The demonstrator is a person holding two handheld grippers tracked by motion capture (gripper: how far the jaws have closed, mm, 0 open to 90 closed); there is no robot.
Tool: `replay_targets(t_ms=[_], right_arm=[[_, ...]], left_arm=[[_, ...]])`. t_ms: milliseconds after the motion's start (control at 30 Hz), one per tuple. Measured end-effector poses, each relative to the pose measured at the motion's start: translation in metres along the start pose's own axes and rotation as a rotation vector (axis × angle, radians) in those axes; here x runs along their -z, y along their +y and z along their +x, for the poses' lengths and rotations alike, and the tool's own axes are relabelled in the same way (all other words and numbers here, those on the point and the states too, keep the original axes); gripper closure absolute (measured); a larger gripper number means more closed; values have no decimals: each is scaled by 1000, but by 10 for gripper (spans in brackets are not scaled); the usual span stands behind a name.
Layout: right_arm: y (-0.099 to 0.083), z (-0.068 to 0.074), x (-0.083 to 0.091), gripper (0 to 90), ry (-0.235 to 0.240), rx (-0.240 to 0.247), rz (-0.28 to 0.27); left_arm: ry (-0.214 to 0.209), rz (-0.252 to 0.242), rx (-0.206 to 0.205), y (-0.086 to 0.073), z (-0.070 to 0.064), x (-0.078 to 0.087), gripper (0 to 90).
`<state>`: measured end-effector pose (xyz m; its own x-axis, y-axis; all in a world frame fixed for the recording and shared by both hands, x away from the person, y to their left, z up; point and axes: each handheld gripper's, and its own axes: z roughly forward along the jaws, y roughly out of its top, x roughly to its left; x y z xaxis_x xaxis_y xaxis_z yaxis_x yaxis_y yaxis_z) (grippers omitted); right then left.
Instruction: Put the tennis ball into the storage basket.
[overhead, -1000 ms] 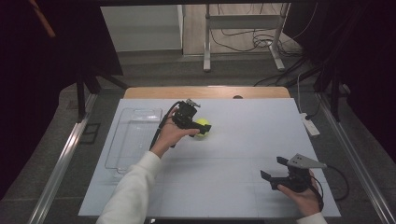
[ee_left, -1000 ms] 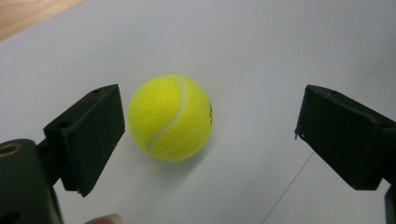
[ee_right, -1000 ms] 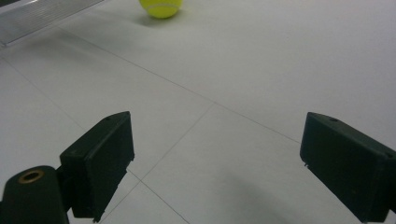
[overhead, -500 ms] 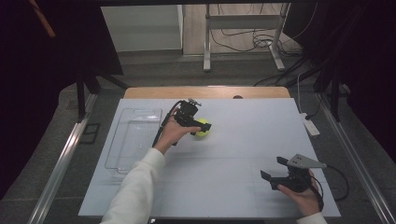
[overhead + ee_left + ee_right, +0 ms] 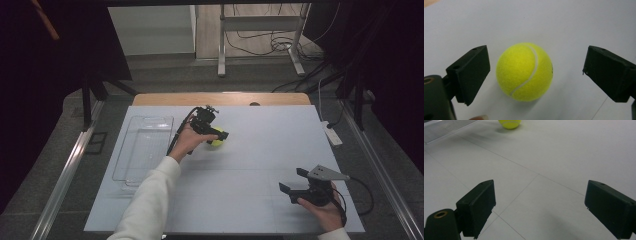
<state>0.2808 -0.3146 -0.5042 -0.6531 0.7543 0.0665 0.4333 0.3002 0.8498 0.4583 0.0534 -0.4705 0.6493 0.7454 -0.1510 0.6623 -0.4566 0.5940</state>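
Observation:
A yellow tennis ball (image 5: 217,142) (image 5: 524,71) lies on the white table top (image 5: 260,150), a little left of its middle. My left gripper (image 5: 216,135) (image 5: 535,72) hangs right over it, open, with one jaw on each side of the ball and a gap at both sides. My right gripper (image 5: 295,182) (image 5: 539,207) is held near the front right edge, open, with bare table between its jaws. Far off at the top of the right gripper view lies the ball (image 5: 509,123).
A clear plastic tray (image 5: 142,150) lies along the left side of the table. A white power strip (image 5: 332,133) sits at the right edge. Past the far edge stands a metal frame (image 5: 260,35) with cables on the floor.
My left gripper has shifted slightly forward and right over the ball. The right gripper has kept still.

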Motion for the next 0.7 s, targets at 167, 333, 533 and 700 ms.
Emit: replay_targets(t_ms=[167,333,533,700], right_arm=[[0,0,0,98,0,-1,1],[0,-1,0,98,-1,-3,2],[0,-1,0,98,-1,-1,3],[0,-1,0,98,0,-3,1]], left_arm=[[6,19,16,-1,4,-7,77],[5,33,23,-1,6,-11,77],[-5,49,22,-2,6,-15,77],[-5,63,24,-3,6,-18,77]])
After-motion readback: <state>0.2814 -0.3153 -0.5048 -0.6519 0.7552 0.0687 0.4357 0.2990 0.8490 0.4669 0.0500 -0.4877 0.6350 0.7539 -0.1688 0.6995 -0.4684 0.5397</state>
